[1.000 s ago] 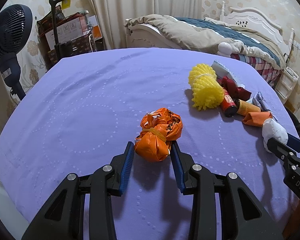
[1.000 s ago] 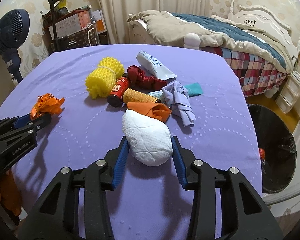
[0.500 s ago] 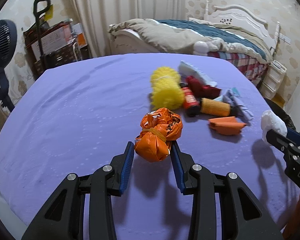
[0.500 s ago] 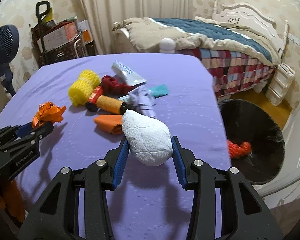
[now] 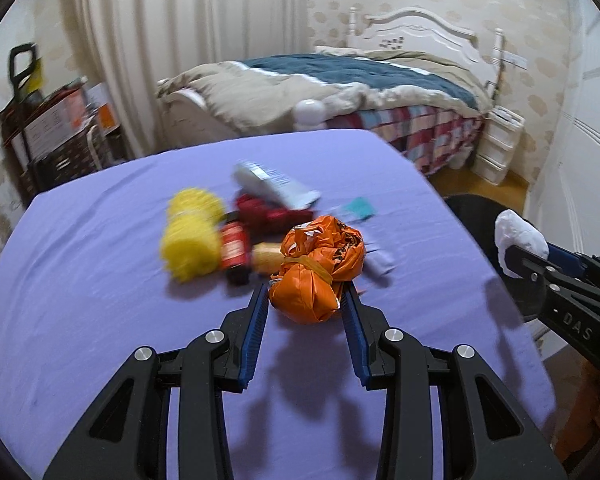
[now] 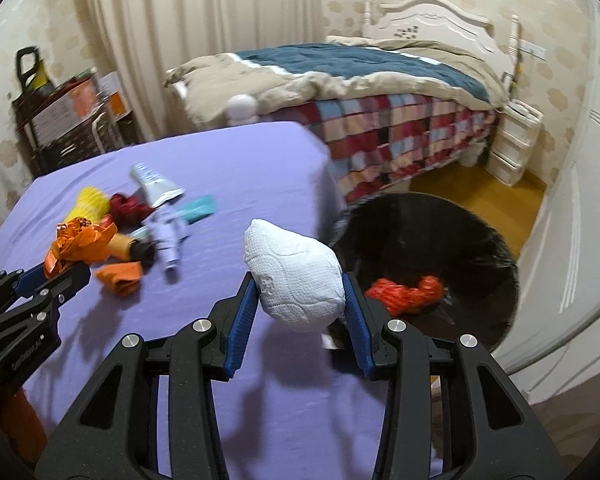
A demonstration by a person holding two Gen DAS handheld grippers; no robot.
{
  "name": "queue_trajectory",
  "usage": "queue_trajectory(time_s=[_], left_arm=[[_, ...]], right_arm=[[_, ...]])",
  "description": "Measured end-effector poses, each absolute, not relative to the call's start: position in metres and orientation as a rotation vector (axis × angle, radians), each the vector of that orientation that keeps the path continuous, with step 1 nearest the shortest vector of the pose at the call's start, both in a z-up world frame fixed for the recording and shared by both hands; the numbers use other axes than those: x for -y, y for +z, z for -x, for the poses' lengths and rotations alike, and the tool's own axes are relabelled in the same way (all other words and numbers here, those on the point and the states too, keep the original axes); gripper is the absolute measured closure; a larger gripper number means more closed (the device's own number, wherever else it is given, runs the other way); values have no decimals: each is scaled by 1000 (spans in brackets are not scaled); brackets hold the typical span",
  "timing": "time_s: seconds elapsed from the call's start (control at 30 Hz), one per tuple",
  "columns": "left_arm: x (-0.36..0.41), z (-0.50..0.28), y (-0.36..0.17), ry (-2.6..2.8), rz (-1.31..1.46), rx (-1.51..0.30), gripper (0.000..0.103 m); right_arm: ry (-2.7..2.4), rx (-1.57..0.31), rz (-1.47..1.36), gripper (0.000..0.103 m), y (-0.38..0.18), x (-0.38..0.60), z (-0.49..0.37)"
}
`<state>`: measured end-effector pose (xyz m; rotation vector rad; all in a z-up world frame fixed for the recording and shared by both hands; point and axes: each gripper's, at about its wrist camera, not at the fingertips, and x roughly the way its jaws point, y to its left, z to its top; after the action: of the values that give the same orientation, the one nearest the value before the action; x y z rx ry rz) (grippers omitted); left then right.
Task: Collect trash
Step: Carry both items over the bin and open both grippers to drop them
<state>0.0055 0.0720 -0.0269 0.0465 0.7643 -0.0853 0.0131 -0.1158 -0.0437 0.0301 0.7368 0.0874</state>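
A round tabletop covered in a purple cloth [image 5: 100, 280] carries the litter, with a bed [image 6: 340, 72] beyond its far edge. On the floor beside the tabletop's right edge stands a black-lined round trash bin [image 6: 460, 240] holding a crumpled red-orange piece of trash [image 6: 404, 294].

The right gripper [image 6: 300, 304] is closed partway on a crumpled white paper wad [image 6: 296, 280], its blue pads pressing both sides, and holds it above the tabletop's right edge, next to the bin's rim. The left gripper [image 5: 306, 300] is likewise clamped on a bunched orange plastic bag tied with a band [image 5: 316, 272], held clear of the cloth over the tabletop's middle.

Lying on the cloth toward the far side are a yellow bumpy foam net [image 5: 190, 236], a dark red crumpled wrapper [image 5: 268, 210], a red can [image 5: 234, 252], a white tube [image 6: 154, 182], a pale lilac crumpled cloth [image 6: 168, 236], a small orange scrap [image 6: 120, 276] and a teal packet [image 6: 198, 206], all clustered close together.
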Motion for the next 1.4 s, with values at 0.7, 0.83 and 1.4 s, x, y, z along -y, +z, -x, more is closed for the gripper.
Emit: queue_trajectory(time_s=[0.7,0.83,1.4], left_arm=[[59,-65,-29,-278,-156,-750,65],[76,-76,-29,-290,-169,-751,65],[117,-100,-44,-302,-209,-786,65]], right_arm=[[-88,-739,-120,62,-57,217,-54],[-107,-740,-135,61,-59,230,-60],[-154,-760,-184,61,-70,265,-79]])
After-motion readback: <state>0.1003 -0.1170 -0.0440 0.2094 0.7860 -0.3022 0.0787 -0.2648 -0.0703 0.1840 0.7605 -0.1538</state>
